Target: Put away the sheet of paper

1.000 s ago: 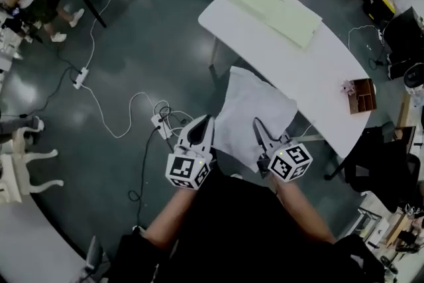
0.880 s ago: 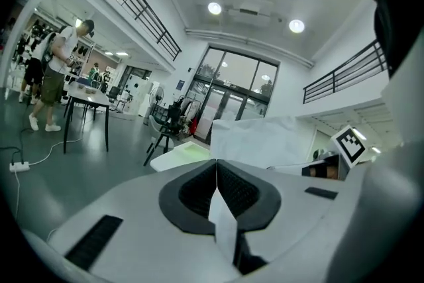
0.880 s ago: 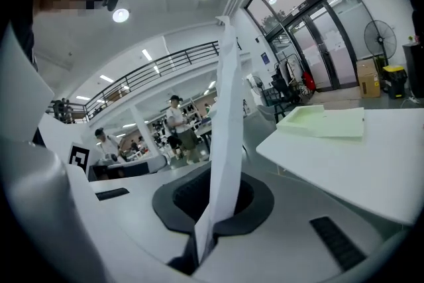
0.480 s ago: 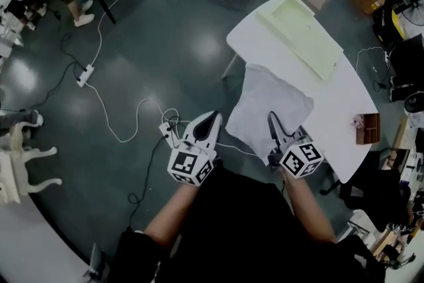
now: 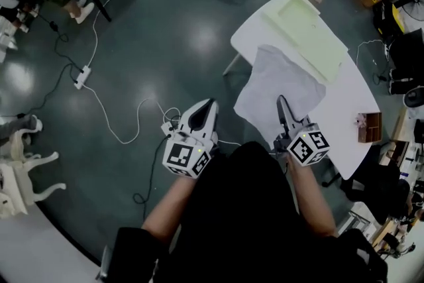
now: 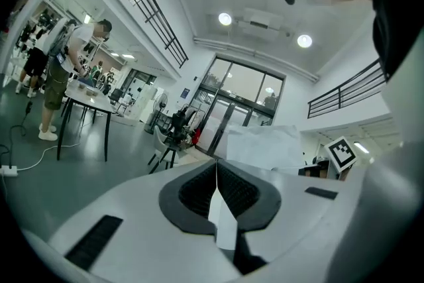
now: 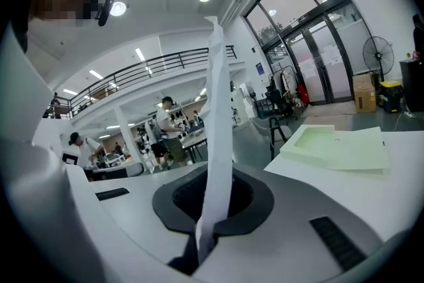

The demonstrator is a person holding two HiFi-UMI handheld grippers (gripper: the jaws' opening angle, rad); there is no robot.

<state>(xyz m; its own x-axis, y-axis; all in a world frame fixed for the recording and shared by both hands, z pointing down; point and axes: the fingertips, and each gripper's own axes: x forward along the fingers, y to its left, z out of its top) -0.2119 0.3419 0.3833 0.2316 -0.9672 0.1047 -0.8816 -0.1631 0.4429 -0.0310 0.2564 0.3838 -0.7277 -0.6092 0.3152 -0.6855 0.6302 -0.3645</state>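
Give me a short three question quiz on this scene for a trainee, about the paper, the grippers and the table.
1. True or false: the right gripper is shut on the sheet of paper.
2. What lies at the end of the white table farthest from the person? A: a laptop. B: a pale green tray. C: a stack of plates.
3. In a few words: in the head view, what small thing stands near the table's right edge?
Key: 1 true. 2 B. 3 a small wooden box.
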